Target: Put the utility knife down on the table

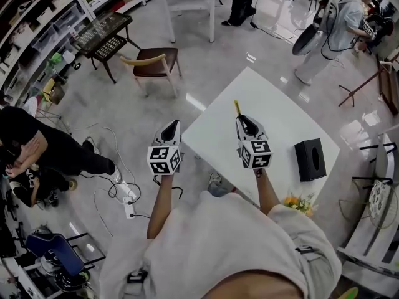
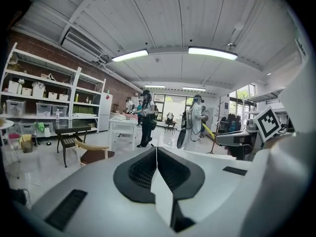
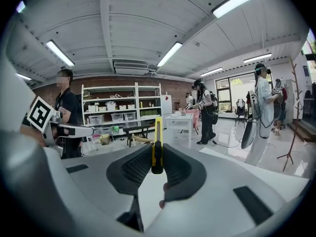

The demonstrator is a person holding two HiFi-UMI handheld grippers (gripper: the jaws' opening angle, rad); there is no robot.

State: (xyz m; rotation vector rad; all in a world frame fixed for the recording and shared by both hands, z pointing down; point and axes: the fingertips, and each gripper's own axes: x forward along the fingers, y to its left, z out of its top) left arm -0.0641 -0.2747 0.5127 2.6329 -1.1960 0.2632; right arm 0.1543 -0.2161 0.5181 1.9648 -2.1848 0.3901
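A yellow utility knife (image 3: 157, 142) stands upright between the jaws of my right gripper (image 3: 157, 157), which is shut on it. In the head view the right gripper (image 1: 244, 122) hangs over the near part of the white table (image 1: 280, 114), and the utility knife (image 1: 237, 108) pokes out past its tips. My left gripper (image 1: 169, 129) hovers over the floor just left of the table's corner. Seen in the left gripper view, that left gripper (image 2: 156, 154) is shut with nothing between its jaws.
A black tissue box (image 1: 310, 159) stands on the table's right side, with flowers (image 1: 298, 202) near its front corner. A wooden chair (image 1: 156, 64) and a dark side table (image 1: 103, 35) stand on the floor beyond. Cables and a power strip (image 1: 129, 207) lie at left. Several people stand around.
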